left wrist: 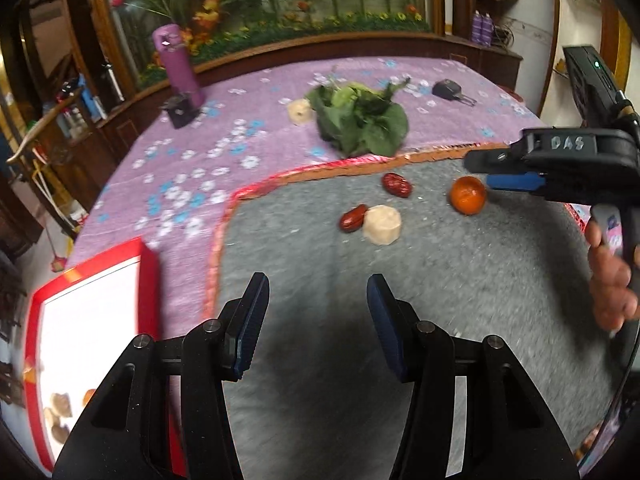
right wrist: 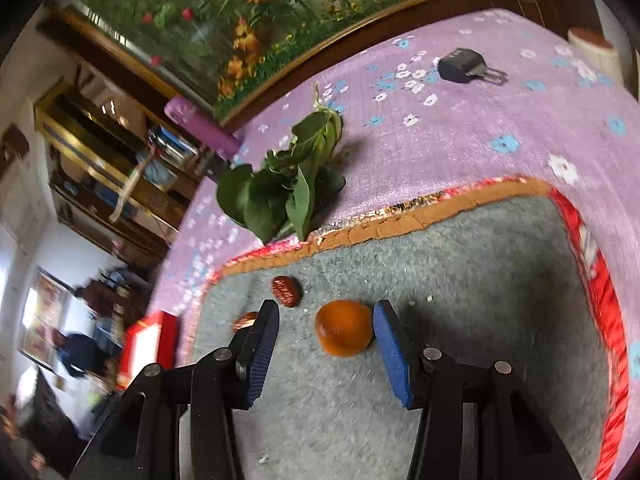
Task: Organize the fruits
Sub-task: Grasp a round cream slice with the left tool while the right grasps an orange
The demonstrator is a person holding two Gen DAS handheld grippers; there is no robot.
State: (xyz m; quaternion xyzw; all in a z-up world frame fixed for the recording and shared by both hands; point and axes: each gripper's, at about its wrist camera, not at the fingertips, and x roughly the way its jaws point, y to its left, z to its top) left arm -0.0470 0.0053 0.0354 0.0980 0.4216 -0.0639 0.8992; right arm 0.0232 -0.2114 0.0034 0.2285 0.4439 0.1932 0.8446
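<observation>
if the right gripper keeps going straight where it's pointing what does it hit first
Most likely the orange: it lies just ahead of the right gripper, in line with the gap between its open jaws, nearer one pad. Depth is hard to judge.

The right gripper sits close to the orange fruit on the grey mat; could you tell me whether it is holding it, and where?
Nothing is held. The right gripper is open, and the orange fruit lies on the grey mat between its fingers, ungripped.
</observation>
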